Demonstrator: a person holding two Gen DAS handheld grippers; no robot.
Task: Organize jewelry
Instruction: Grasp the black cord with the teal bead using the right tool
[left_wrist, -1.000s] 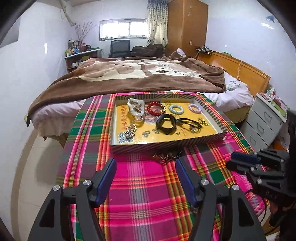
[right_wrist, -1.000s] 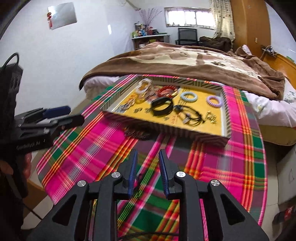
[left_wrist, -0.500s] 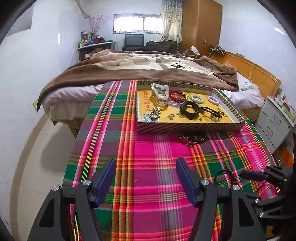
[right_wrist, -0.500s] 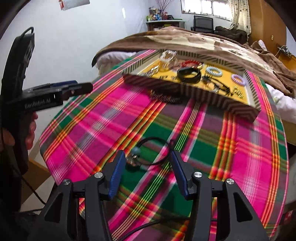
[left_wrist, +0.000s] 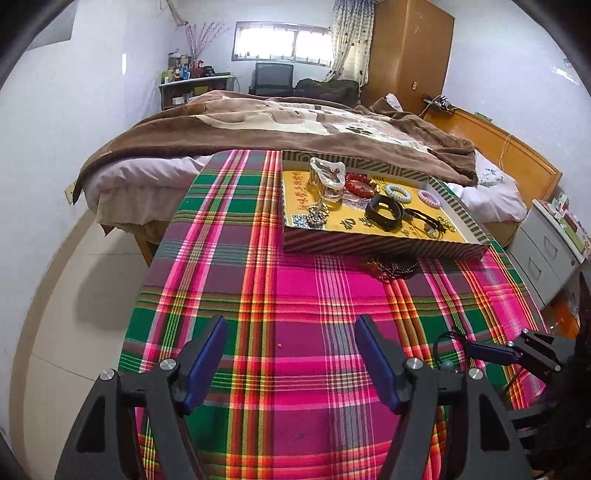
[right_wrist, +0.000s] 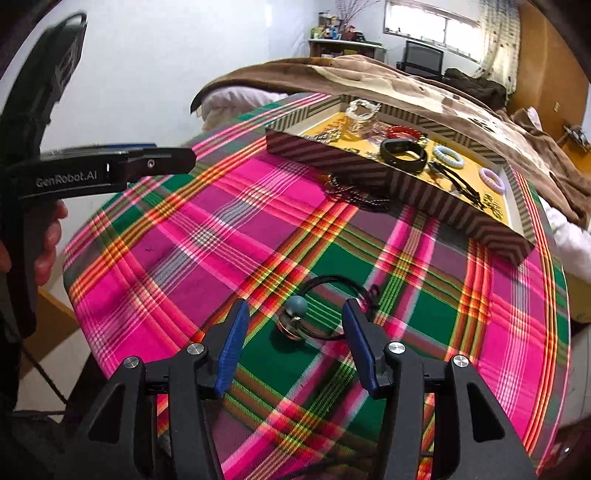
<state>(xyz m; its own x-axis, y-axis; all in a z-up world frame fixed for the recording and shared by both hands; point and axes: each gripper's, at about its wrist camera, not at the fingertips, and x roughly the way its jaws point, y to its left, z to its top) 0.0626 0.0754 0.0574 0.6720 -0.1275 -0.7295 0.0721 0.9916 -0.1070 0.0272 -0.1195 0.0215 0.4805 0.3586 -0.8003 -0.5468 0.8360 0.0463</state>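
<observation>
Progress check, judged from how things lie now.

Already in the tray (left_wrist: 384, 247), which sits at the far edge of the tabletop (left_wrist: 280, 295) against the bed (left_wrist: 258, 125): a clear bangle (left_wrist: 327, 177), a red bead bracelet (left_wrist: 360, 182), a black band (left_wrist: 384, 212), a pale blue coil ring (left_wrist: 398, 192), a lilac coil ring (left_wrist: 429, 198), plus small metal pieces that are too small to be identified. That part is taken as done.

Left outside:
- A dark bead string (left_wrist: 393, 266), lying on the plaid cloth just beside the tray's near wall, possibly touching it; contact cannot be confirmed.
- A black cord necklace (right_wrist: 332, 306) with a grey-green bead and metal pendant, lying near the tabletop's near edge, well apart from the tray.

Tongs state:
- Right tongs (right_wrist: 293, 332): jaws have just been opening and are now spread. The pendant is framed between them, but the pads are not pressed on it, so nothing is gripped.
- Left tongs (left_wrist: 291, 360): jaws have been opening a little and stand wide apart over bare cloth, nothing between them. In the right view they are seen hovering beyond the tabletop's left edge.

Estimate: most pieces sorted, two items pending. The cord necklace looks to be the step in hand; the loose cord may trail or snag when lifted.
</observation>
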